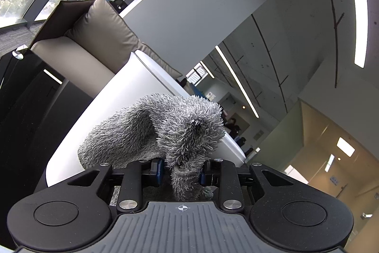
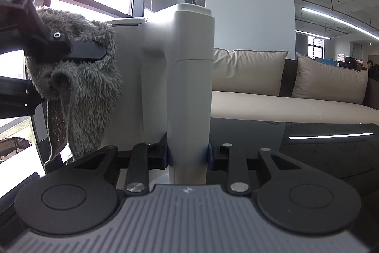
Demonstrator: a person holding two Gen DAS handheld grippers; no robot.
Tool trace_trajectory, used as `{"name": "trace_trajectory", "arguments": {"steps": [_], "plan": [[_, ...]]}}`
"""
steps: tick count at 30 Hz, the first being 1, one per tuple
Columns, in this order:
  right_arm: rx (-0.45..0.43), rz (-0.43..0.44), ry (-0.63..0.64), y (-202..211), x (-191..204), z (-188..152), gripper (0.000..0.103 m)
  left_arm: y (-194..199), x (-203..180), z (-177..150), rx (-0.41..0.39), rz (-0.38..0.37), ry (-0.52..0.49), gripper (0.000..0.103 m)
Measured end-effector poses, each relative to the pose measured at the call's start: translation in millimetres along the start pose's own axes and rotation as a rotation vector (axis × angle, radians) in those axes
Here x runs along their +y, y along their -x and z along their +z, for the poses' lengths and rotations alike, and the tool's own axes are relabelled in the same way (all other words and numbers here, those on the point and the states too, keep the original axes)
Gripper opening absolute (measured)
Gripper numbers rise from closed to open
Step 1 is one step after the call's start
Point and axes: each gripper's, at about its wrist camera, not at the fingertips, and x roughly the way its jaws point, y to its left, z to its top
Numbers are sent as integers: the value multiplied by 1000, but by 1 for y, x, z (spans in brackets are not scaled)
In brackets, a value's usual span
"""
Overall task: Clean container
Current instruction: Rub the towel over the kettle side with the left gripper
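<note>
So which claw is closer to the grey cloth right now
Left. The left claw is shut on the grey cloth, pressing it against the white container. The right claw grips the container's handle, beside the cloth.

My right gripper (image 2: 188, 155) clamped round the container's handle (image 2: 189, 110), container (image 2: 146, 77) on the table (image 2: 319, 146), my left gripper (image 1: 181, 170) pinching the cloth (image 1: 165, 132) against the container's left side, sofa (image 2: 284, 103) behind.
</note>
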Motion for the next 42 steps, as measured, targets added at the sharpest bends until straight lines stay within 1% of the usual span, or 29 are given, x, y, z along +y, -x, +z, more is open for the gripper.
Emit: {"name": "trace_trajectory", "arguments": {"steps": [4,7,11,17,21,29,34,39,42], "plan": [[-3,42,11,1,2,2,31,5,-1,-1,-23,2,-1,25],[-5,50,16,4,6,2,31,9,1,-4,-15,4,23,25],[-1,55,7,3,5,2,31,5,9,-14,33,64,31,25],[10,57,-11,9,6,1,31,-2,31,-25,88,168,87,25],[17,52,-12,4,4,1,31,-4,40,-25,95,191,112,25],[31,-25,-20,7,16,4,31,-6,63,-32,136,278,176,26],[41,-45,-26,12,20,4,31,-5,68,-34,153,309,197,26],[43,-78,-24,16,27,0,31,-5,78,-37,182,365,232,26],[44,-86,-19,16,29,-2,31,-1,82,-38,186,380,237,26]]}}
